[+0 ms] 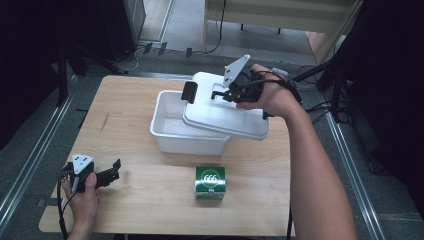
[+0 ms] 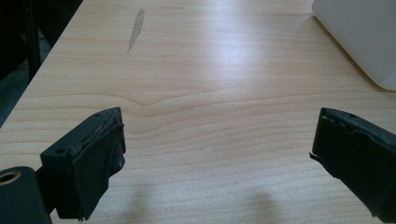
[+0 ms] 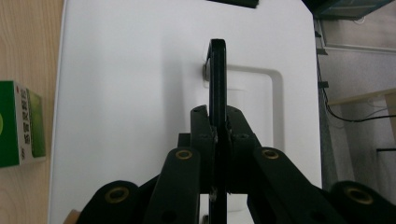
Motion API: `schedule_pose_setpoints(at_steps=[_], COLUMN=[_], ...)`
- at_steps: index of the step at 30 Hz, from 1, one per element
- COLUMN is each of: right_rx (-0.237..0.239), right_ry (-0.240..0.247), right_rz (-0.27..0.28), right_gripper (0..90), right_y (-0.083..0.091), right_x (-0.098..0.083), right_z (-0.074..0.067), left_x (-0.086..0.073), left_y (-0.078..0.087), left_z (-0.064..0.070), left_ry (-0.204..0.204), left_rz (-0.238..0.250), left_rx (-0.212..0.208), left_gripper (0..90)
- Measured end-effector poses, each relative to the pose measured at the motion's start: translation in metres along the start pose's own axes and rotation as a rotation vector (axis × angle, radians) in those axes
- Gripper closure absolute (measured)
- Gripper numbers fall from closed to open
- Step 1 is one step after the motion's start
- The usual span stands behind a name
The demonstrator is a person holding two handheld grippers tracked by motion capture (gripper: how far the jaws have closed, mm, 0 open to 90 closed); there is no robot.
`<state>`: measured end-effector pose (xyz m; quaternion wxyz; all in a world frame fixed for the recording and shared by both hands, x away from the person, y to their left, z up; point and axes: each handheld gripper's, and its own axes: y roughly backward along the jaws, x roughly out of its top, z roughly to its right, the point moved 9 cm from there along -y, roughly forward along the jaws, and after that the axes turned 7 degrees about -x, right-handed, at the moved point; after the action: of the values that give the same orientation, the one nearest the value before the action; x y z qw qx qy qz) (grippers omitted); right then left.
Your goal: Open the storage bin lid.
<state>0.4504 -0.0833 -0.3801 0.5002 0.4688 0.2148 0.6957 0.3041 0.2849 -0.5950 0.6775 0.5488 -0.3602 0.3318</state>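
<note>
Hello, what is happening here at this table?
A person works with a tool in each hand. The right tool is shut on the black handle of the white lid and holds it tilted over the white box, partly covering it. The left tool rests open near the table edge, holding nothing. A green carton stands in front of the box.

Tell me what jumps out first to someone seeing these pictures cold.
The white lid draws the eye first: the right tool is clamped on its black handle and holds it tilted over the open white tub at the table's far middle. Next is the green box, alone on the near side of the wooden table. At the near left corner, the left tool rests with its jaws wide open, holding nothing.
</note>
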Motion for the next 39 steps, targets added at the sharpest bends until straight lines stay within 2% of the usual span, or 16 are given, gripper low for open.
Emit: schedule_pose_setpoints(at_steps=[3, 10, 12, 14, 15, 17, 22, 24, 32, 36, 39], right_rx=[-0.008, -0.021, -0.029, -0.03, -0.03, -0.032, -0.042, -0.042, -0.044, -0.042, -0.039], right_ry=[-0.011, -0.032, -0.052, -0.06, -0.07, -0.07, -0.104, -0.104, -0.164, -0.18, -0.172], right_rz=[-0.011, -0.031, -0.038, -0.04, -0.051, -0.054, -0.078, -0.082, -0.115, -0.128, -0.134], right_gripper=[84.7, 84.7, 84.7, 84.7, 84.7, 84.6, 84.7, 84.7, 84.6, 84.6, 84.6], right_y=[0.007, 0.015, 0.02, 0.021, 0.024, 0.024, 0.032, 0.032, 0.035, 0.033, 0.03], right_x=[-0.017, -0.038, -0.051, -0.055, -0.063, -0.066, -0.094, -0.097, -0.139, -0.152, -0.158], right_z=[-0.001, 0.001, 0.002, 0.002, 0.001, 0.002, 0.0, 0.0, -0.007, -0.012, -0.016], left_x=[0.0, 0.0, 0.0, 0.0, 0.0, 0.0, 0.0, -0.001, -0.001, -0.001, -0.001], left_y=[0.0, 0.0, 0.0, 0.0, 0.0, 0.0, 0.0, 0.0, 0.0, 0.0, 0.0], left_z=[-0.001, -0.001, -0.001, -0.001, -0.001, -0.001, 0.0, 0.0, 0.0, 0.0, 0.0], left_ry=[0.002, 0.003, 0.005, 0.005, 0.005, 0.004, 0.004, 0.002, -0.002, -0.001, -0.002], left_rz=[-0.002, -0.002, -0.001, 0.0, 0.0, 0.0, -0.001, -0.004, -0.003, -0.003, -0.004], left_rx=[-0.003, -0.006, -0.007, -0.007, -0.008, -0.009, -0.008, -0.008, -0.006, -0.006, -0.006], left_gripper=[3.1, 3.1, 3.1, 3.1, 3.1, 3.1, 3.1, 3.1, 3.1, 3.1, 3.1])
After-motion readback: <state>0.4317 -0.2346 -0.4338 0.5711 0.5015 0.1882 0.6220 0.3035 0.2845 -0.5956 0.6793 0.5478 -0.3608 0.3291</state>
